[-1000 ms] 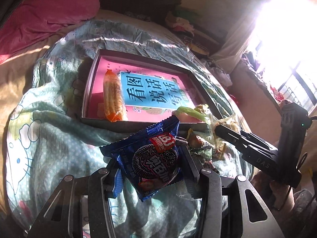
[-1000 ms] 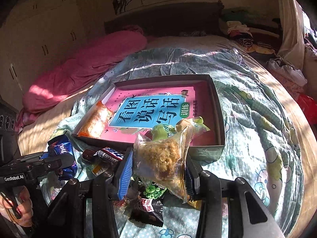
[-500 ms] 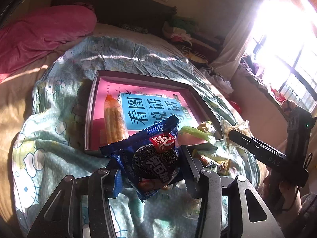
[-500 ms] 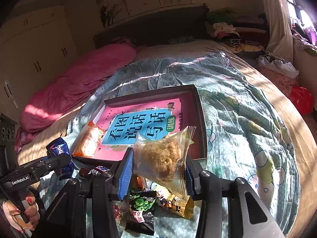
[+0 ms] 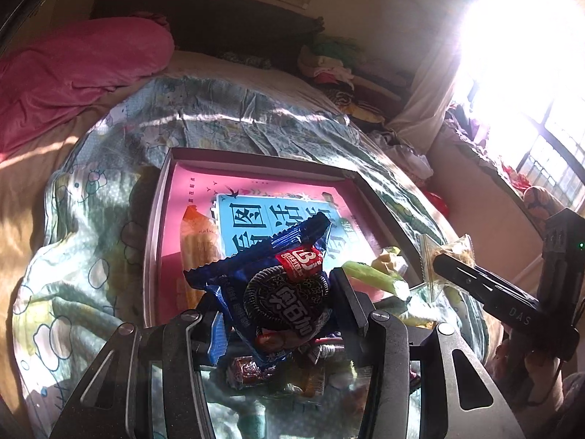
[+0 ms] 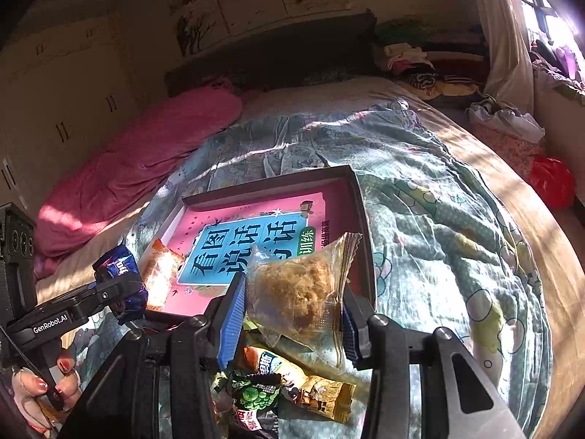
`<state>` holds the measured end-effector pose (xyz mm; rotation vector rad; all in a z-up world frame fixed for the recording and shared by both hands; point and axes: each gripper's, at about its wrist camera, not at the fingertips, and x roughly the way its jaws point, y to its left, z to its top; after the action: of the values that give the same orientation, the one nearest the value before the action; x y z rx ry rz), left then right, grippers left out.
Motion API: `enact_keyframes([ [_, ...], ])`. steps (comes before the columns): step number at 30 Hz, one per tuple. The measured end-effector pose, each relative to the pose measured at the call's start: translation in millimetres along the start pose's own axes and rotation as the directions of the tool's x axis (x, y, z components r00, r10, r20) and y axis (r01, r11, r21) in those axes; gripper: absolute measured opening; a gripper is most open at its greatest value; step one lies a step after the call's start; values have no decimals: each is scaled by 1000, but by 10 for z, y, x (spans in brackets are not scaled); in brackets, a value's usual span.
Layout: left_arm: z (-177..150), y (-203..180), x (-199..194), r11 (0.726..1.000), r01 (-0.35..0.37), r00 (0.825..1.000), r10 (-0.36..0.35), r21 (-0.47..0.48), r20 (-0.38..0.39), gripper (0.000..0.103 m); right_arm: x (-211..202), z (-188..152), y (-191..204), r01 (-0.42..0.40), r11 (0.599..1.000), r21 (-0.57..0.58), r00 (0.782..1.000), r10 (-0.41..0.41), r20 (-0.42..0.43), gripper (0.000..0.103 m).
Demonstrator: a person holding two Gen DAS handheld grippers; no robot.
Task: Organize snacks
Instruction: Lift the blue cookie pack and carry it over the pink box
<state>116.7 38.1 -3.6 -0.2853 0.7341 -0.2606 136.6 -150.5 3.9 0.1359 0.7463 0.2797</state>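
Observation:
My left gripper (image 5: 279, 307) is shut on a blue chocolate-sandwich-cookie packet (image 5: 281, 289), held upright above the near edge of a shallow dark-rimmed box (image 5: 256, 155). The box holds a pink and blue book and an orange snack packet (image 5: 199, 245). My right gripper (image 6: 292, 311) is shut on a clear packet of brown floss cake (image 6: 299, 289), near the box's front right corner (image 6: 362, 219). Each gripper shows in the other's view: the right gripper (image 5: 446, 259) with its clear packet, the left gripper (image 6: 124, 287) with the blue packet (image 6: 117, 261).
Loose snack packets (image 6: 292, 380) lie on the patterned quilt (image 6: 438, 237) under both grippers, a green one (image 5: 369, 274) at the box's edge. A pink blanket (image 5: 73, 66) lies at the far left. Clothes pile up by the headboard. A hand (image 6: 44, 384) holds the left gripper's handle.
Both grippers have moved toward the box with their packets still gripped. The box now sits lower in both views, and more of the loose pile shows below the right gripper.

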Motion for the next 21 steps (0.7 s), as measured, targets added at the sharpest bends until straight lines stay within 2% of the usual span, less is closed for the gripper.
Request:
enact_keyframes([
  [6, 78, -32, 142, 1000, 2, 1000, -2, 22, 3, 50, 53, 44, -36, 18, 1000, 6, 1000, -18, -1, 46],
  [13, 79, -50, 356, 999, -2, 999, 4, 54, -37, 50, 202, 60, -119, 39, 999, 23, 999, -38, -22, 46],
  [21, 82, 0, 499, 999, -7, 998, 10, 46, -67, 51, 406, 47, -102, 41, 999, 13, 998, -40, -46, 46],
])
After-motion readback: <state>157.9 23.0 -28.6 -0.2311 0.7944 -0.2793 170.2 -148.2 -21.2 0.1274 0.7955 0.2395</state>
